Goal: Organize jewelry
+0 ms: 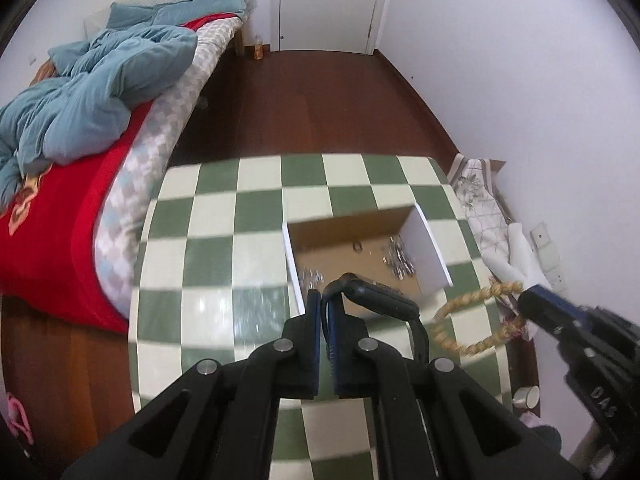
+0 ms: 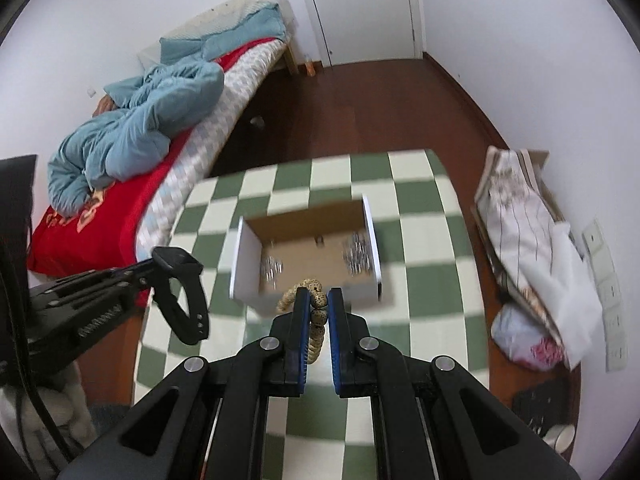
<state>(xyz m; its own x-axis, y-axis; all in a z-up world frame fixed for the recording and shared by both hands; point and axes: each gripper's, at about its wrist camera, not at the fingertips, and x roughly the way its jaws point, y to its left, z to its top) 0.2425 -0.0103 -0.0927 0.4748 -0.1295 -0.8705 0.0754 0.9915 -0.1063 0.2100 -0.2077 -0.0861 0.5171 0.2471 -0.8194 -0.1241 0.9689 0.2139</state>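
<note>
left gripper (image 1: 325, 300): jaws closed to a thin gap, clamped on the strap of a black wristwatch (image 1: 374, 298). the watch body projects beyond the fingertips and the free strap end curves down along the right finger. in the right wrist view the watch hangs as a loop from the gripper tips, clear of the table (image 1: 208, 216).

right gripper (image 2: 318, 300): jaws nearly closed, pinching a tan beaded bracelet (image 2: 314, 326) with dark-speckled beads. in the left wrist view the bracelet forms an open ring hanging from the gripper tips, above the right edge of the table.

both items are off the surface, on the near side of the box (image 2: 320, 286). the watch is to the left of the box's near-left corner; the bracelet is in front of the middle of its near wall.

the box is white outside, brown cardboard inside, top open. it stands on the green-and-cream checkered table, toward the far-right corner. inside it: a cluster of small silver pieces (image 2: 357, 258) against the right wall, a smaller cluster near the left wall, and one small ring-like piece near the far wall. detail is blurred.
</note>
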